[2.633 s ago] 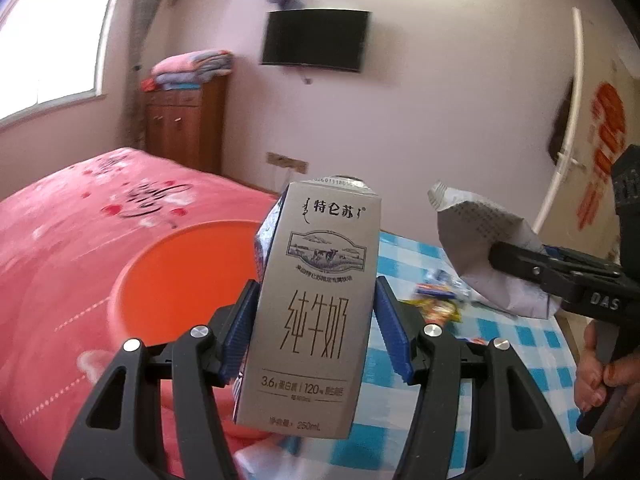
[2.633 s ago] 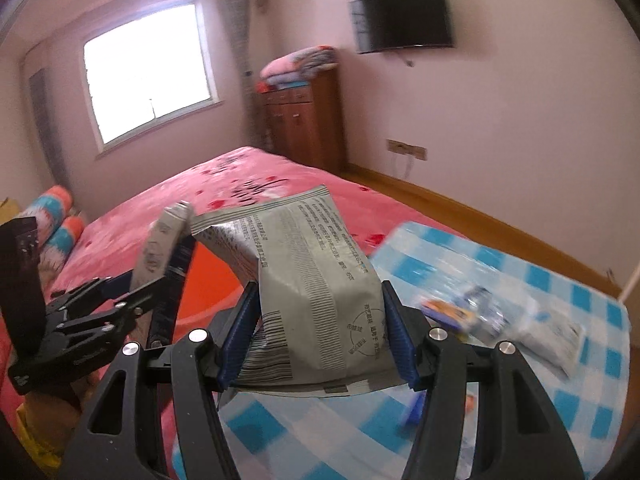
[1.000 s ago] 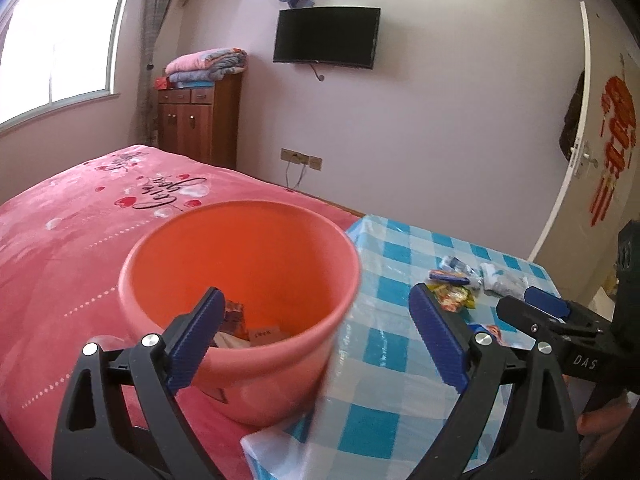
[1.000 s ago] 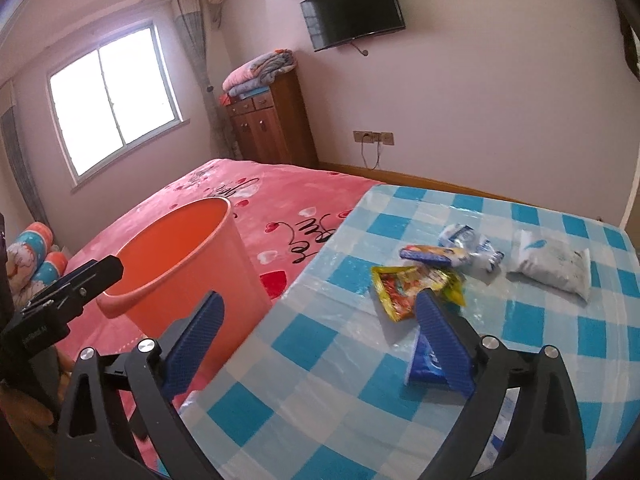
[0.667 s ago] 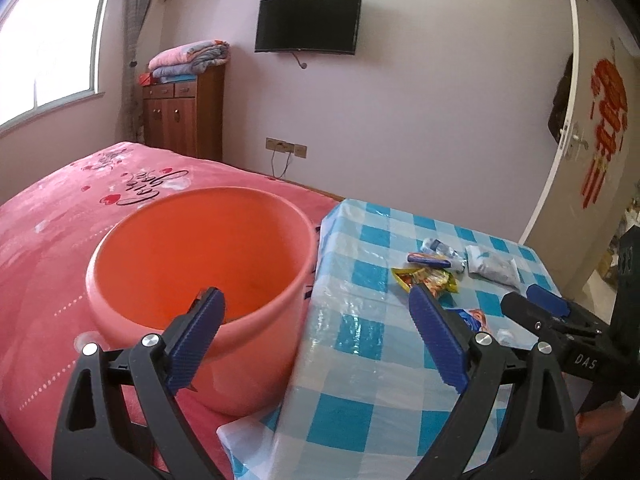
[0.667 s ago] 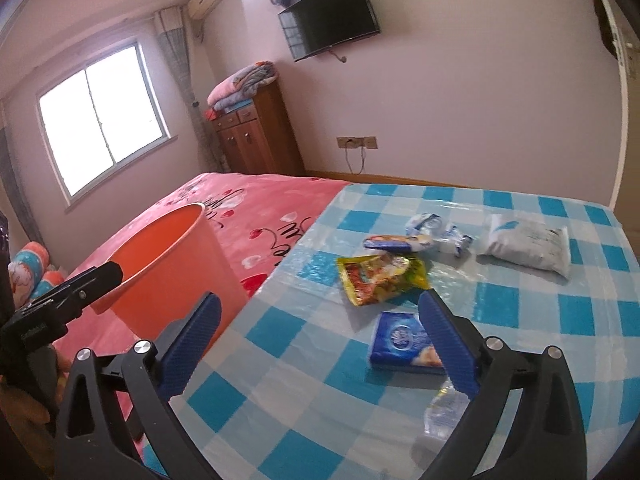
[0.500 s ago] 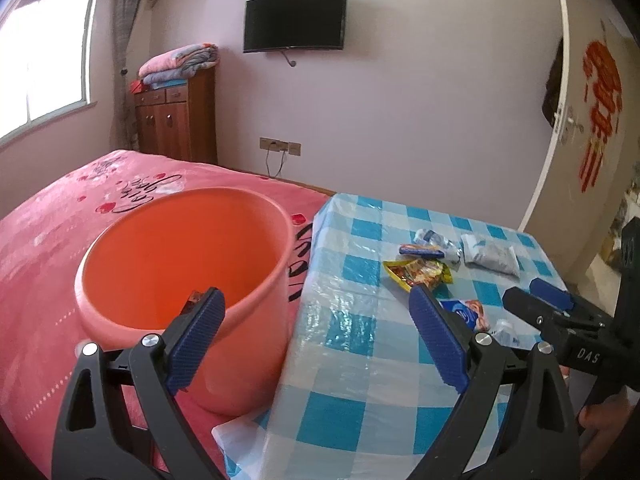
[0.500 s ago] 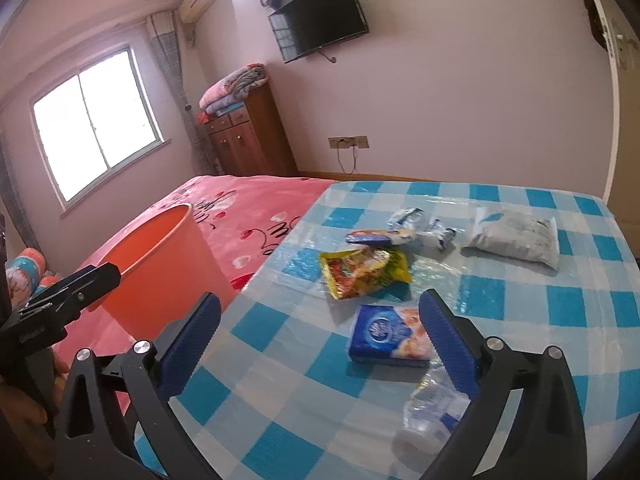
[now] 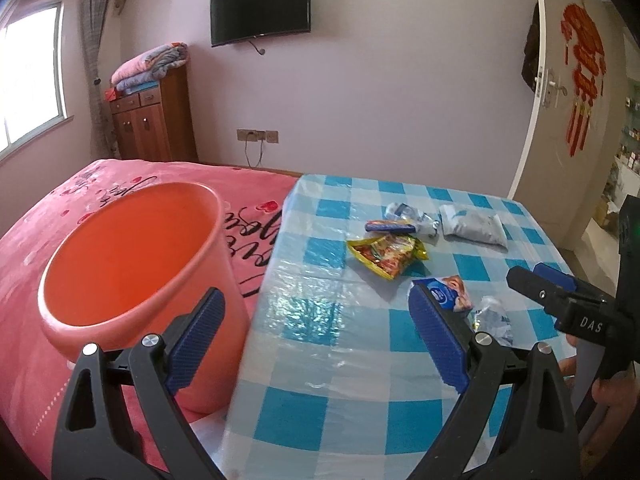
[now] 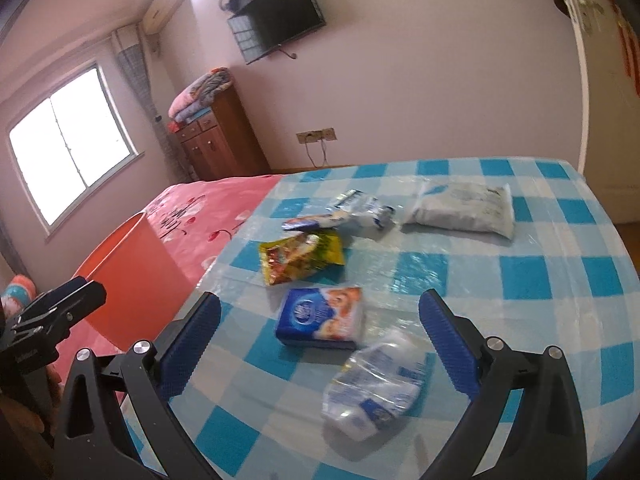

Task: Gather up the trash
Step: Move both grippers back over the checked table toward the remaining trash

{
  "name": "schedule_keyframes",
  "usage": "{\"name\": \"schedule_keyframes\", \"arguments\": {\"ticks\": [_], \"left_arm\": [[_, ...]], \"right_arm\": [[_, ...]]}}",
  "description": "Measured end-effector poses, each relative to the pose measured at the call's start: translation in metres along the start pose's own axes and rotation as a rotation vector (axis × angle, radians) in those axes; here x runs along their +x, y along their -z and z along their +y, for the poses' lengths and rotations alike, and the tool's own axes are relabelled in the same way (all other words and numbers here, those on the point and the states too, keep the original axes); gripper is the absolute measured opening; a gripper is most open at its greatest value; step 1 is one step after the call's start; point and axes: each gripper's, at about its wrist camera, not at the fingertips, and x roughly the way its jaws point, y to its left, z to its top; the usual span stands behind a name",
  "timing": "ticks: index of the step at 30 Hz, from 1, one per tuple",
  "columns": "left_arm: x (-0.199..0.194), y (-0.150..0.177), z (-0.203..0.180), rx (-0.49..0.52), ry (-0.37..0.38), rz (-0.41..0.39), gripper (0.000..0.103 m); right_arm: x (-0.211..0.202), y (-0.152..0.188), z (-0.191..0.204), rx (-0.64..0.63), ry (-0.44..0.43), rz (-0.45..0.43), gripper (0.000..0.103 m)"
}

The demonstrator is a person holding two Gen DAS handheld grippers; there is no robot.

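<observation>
On the left of the scene, hard against the near-left edge of the surface, the round orange plastic bucket point(image 9: 132, 264) rests on the pink bed cover point(image 9: 36, 216); standing there, it lets trash be carried off the edge and dropped in without a long reach. The blue-and-white checked surface point(image 9: 320, 344), under a clear plastic sheet, carries what is left to collect, gathered toward the middle and far side.

Farthest right lies a pale grey pillow-shaped pouch point(image 10: 464, 210). Left of it a crumpled blue-and-white wrapper point(image 10: 360, 206) touches a thin blue-and-orange stick pack point(image 10: 308, 222). Nearer sits a yellow snack bag point(image 10: 300, 258), then a flat blue tissue packet point(image 10: 320, 318), and nearest of all a crushed clear plastic bottle with a blue label point(image 10: 376, 380).

The left claw point(image 9: 316, 338) is spread wide and empty, held over the gap between bucket and surface. The right claw point(image 10: 320, 346) is likewise wide and empty, its jaws framing the tissue packet and the bottle, probably lining up for one of them. The bottle looks light and springy, so a squeeze may make it slip.
</observation>
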Motion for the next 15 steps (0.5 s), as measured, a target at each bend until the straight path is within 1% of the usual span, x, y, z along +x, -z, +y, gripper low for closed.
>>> {"name": "schedule_keyframes", "arguments": {"ticks": [7, 12, 15], "left_arm": [[0.011, 0.003, -0.02, 0.021, 0.017, 0.04, 0.093], [0.02, 0.004, -0.031, 0.029, 0.029, 0.065, 0.093], [0.029, 0.0, -0.038, 0.031, 0.044, 0.079, 0.093]], "right_arm": [[-0.002, 0.005, -0.027, 0.053, -0.014, 0.024, 0.098], [-0.004, 0.006, -0.047, 0.108, -0.009, 0.012, 0.098], [-0.004, 0.007, -0.061, 0.147, 0.001, 0.019, 0.098]]}}
